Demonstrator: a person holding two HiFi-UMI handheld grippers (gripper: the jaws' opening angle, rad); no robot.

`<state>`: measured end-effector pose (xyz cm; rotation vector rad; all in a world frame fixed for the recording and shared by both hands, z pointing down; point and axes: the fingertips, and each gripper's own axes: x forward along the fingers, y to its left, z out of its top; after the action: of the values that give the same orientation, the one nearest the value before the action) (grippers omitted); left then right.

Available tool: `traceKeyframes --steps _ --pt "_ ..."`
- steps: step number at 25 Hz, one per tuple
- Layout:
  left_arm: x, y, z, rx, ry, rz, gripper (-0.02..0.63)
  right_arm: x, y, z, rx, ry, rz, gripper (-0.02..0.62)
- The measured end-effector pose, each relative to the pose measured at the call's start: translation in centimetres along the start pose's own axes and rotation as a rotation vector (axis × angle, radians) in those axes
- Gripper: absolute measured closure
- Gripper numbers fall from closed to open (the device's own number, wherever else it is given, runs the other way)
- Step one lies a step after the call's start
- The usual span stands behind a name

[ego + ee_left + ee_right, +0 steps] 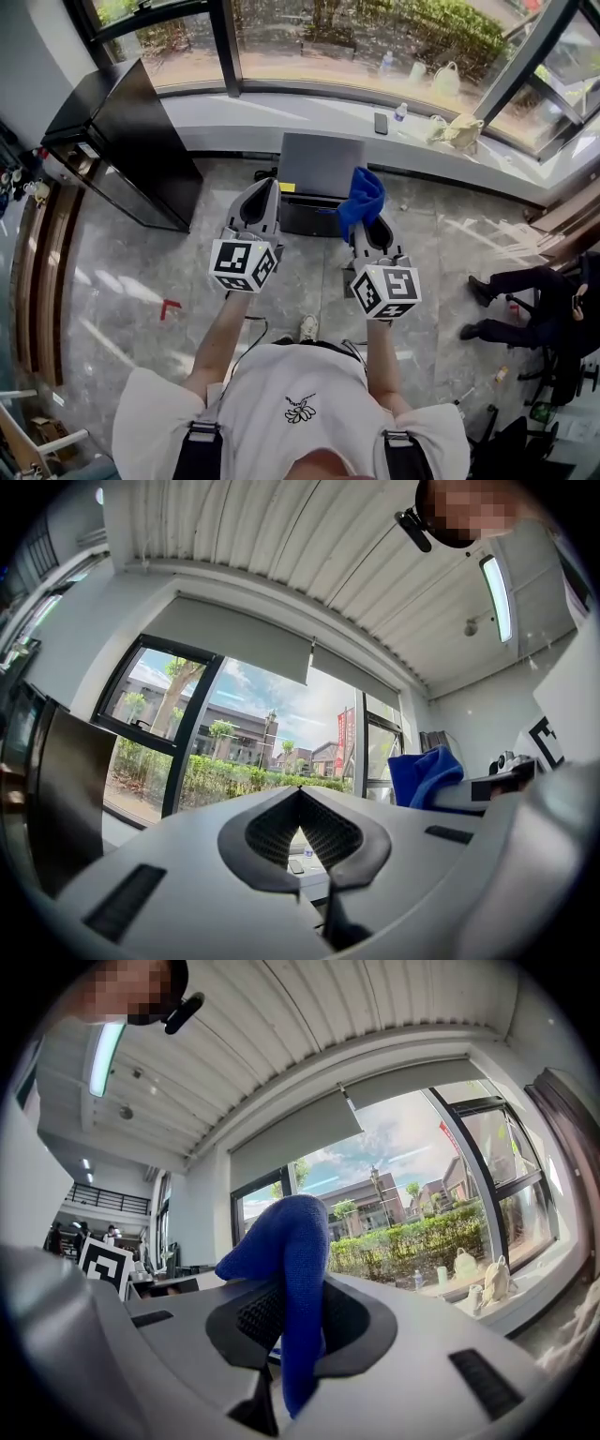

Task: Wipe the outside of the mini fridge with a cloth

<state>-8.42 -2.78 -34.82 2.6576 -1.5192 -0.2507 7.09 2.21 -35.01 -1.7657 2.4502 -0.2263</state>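
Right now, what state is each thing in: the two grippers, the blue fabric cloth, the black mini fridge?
left gripper: shut, empty
right gripper: shut on the blue cloth
blue cloth: bunched, sticking up from the jaws
black mini fridge: upright, door closed, untouched

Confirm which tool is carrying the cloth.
The right tool: the blue cloth is pinched between its jaws and sticks up above them. The left tool has its jaws together with nothing between them.
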Motion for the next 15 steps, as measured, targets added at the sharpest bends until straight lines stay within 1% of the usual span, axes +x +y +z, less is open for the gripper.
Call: traceKeyframes --steps 3,6,11,15 --pt "2.2 -0.2 0.4 0.003 -0.011 0.0 0.601 1.6 -1.1 0.6 0.002 -0.011 0.01 0.514" --pt "3.6 0.0 0.2 -0.007 -0.012 -0.003 0.601 2.8 -1.8 0.4 -0.006 -0.002 0.005 0.515" --pt "5.0 1.3 -0.3 -0.019 0.014 -0.018 0.601 4.4 -1.6 0.7 -0.013 0.006 -0.005 0.515" --pt "6.1 2.1 0.5 -0.002 0.011 -0.042 0.601 5.9 -1.1 1.7 -0.028 -0.016 -0.013 0.515"
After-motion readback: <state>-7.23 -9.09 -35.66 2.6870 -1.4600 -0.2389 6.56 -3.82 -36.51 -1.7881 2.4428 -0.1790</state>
